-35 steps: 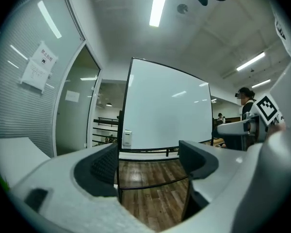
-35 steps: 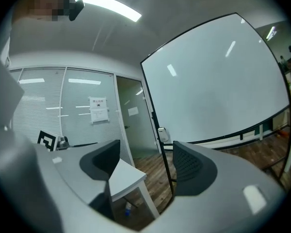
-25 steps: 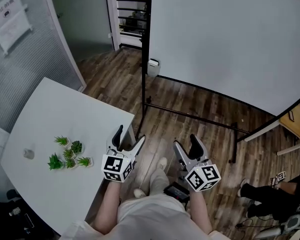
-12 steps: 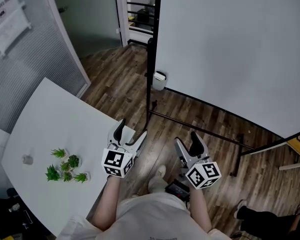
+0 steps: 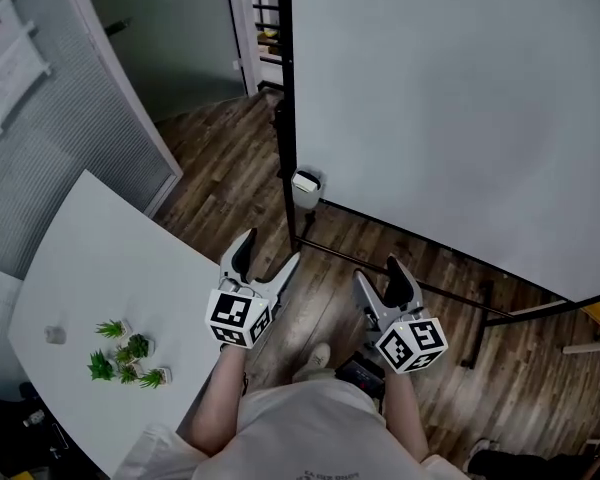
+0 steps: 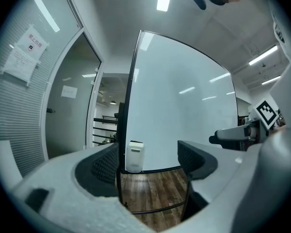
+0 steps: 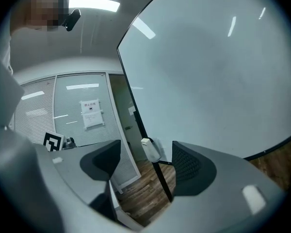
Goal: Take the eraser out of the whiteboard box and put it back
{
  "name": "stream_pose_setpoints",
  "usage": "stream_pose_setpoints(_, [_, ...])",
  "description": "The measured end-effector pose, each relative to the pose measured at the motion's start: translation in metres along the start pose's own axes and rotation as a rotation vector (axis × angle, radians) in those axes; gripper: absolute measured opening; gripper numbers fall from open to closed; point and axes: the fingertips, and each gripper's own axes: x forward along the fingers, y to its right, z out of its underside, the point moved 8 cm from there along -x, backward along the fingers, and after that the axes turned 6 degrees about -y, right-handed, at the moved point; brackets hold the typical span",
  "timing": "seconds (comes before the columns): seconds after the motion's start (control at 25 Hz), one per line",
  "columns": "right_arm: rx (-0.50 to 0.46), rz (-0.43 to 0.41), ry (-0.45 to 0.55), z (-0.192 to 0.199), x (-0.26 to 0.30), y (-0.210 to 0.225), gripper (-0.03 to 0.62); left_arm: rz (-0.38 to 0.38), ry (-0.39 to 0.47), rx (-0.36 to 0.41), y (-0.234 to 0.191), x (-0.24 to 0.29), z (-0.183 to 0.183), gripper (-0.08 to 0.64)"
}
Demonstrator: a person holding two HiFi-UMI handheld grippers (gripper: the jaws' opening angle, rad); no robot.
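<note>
The whiteboard box (image 5: 305, 188) is a small white box. It sits on a black post (image 5: 283, 88), low down and just above the wood floor (image 5: 220, 168). The big whiteboard (image 5: 460, 118) spreads out to the right of the box and high above it. The eraser cannot be made out, because no view shows the inside of the box.

The left gripper (image 5: 267, 253) is held in the air below the box in the head view, on the person's side of it and a little to the left. Its two jaws are wide apart and nothing is in them. In the left gripper view the box shows far off in the gap between the jaws, closer to the left jaw and not touching either one.

The right gripper (image 5: 378, 273) is held below the box and off to its right. Its jaws are wide apart too, and they hold nothing. In the right gripper view the box shows in the gap between them, well apart from both jaws.

A white table (image 5: 110, 258) stands to the left of the box and lower in the head view. Some little green plants (image 5: 125, 358) stand on it, far from the box. The person's shoe (image 5: 315, 356) is on the floor below the box, between the two grippers.
</note>
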Motion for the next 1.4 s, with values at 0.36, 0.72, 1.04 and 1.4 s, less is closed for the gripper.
stream_pose_setpoints(0.36, [-0.001, -0.034, -0.007, -0.015, 0.027, 0.037, 0.331, -0.028, -0.004, -0.012, -0.001, 0.042, -0.006, 0.371])
stream_pose_setpoints(0.72, [-0.007, -0.062, 0.004, -0.021, 0.034, 0.042, 0.331, -0.029, 0.014, -0.004, 0.003, 0.053, -0.016, 0.371])
stream_pose_setpoints(1.04, [-0.021, -0.052, 0.008, -0.024, 0.039, 0.050, 0.331, -0.024, 0.031, -0.022, 0.001, 0.064, -0.016, 0.371])
stream_pose_setpoints(1.4, [-0.022, -0.066, 0.016, -0.031, 0.056, 0.058, 0.331, -0.027, 0.047, -0.025, -0.008, 0.083, -0.021, 0.370])
